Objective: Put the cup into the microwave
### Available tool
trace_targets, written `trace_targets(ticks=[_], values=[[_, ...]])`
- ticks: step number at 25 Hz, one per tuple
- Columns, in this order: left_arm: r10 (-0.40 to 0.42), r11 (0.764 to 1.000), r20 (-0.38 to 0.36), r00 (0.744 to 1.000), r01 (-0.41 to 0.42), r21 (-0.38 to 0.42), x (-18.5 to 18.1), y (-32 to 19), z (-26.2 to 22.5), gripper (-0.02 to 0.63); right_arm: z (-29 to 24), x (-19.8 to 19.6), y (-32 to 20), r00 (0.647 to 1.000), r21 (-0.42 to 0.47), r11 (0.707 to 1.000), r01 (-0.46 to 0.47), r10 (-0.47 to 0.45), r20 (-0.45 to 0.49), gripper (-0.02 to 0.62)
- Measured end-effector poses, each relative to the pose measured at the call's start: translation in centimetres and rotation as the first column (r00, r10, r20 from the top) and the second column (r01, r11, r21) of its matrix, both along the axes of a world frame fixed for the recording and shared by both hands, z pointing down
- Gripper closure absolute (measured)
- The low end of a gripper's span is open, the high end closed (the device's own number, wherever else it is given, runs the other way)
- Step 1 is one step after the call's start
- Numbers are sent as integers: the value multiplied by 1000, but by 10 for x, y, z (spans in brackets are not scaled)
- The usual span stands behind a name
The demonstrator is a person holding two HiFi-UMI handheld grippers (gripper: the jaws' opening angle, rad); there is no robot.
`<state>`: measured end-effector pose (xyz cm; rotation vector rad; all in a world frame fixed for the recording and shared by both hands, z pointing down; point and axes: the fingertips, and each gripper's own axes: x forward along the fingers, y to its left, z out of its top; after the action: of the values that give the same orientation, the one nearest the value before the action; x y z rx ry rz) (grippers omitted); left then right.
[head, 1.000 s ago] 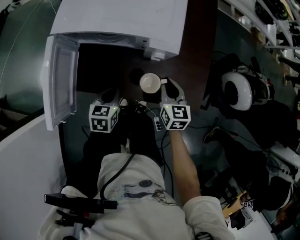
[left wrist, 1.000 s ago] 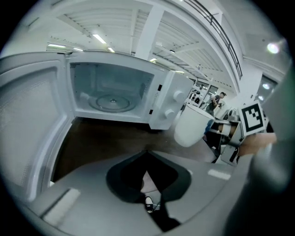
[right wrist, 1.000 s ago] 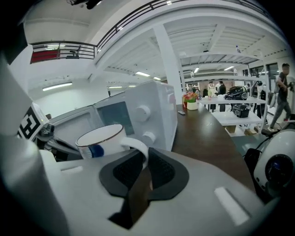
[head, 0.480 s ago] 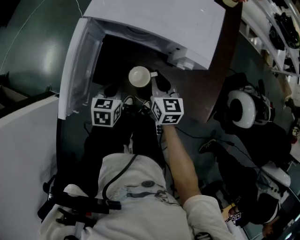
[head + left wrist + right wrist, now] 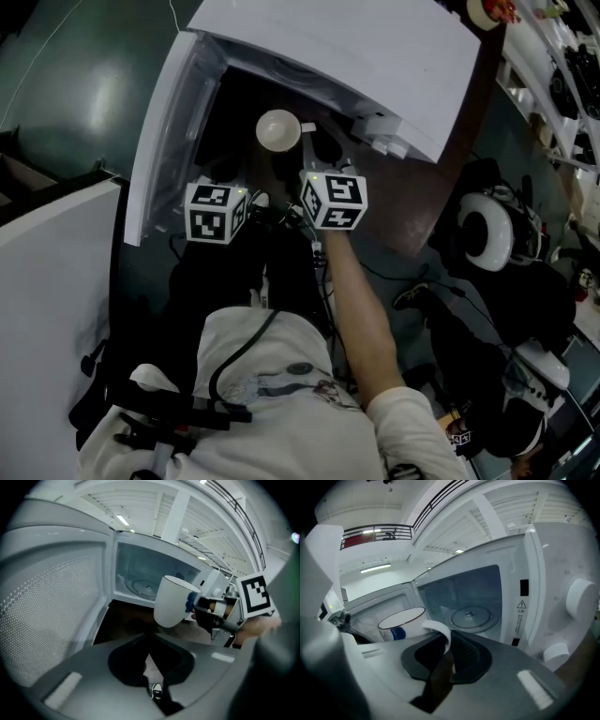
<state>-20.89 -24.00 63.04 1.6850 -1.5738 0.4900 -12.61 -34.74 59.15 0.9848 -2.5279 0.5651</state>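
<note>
Right gripper view shows us the white box-shaped microwave [image 5: 553, 564] straight ahead of the jaws. Its cavity is open, with a round glass turntable [image 5: 471, 616] inside and two round white knobs [image 5: 581, 597] on the panel to the jaws' right. Its mesh-windowed door [image 5: 51, 597] stands swung open to the left of both pairs of jaws. We see the right gripper [image 5: 443, 644] pinching the curved white handle [image 5: 440, 631] of the white ceramic cup [image 5: 401, 620]. The cup hangs mouth up just left of those jaws, before the cavity mouth and above the brown tabletop [image 5: 441, 178]. The left gripper [image 5: 149, 657] has its jaws pressed together on nothing, the cup ahead and to their right. Around lie a dark green floor [image 5: 75, 84] and a white ribbed ceiling [image 5: 140, 508].
</note>
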Motion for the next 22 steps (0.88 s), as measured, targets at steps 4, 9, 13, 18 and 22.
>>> trace_targets(ticks=[4, 9, 13, 18, 22], values=[[-7, 1000, -5, 1000, 7, -2, -5, -3, 0, 606, 1, -14, -29, 999, 10, 999, -33, 33, 21, 555], [-18, 1000, -14, 1000, 18, -4, -7, -5, 0, 606, 3, -27, -70, 994, 28, 994, -102, 101, 37, 555], [-23, 1000, -19, 1000, 23, -12, -8, -14, 5, 606, 5, -32, -95, 987, 43, 987, -156, 154, 36, 555], [-27, 1000, -18, 999, 27, -4, -13, -32, 6, 606, 13, -28, -116, 970, 55, 969, -241, 240, 23, 554], [-33, 999, -27, 999, 33, 3, -15, -37, 4, 606, 16, -19, -132, 946, 55, 944, -324, 322, 40, 554]])
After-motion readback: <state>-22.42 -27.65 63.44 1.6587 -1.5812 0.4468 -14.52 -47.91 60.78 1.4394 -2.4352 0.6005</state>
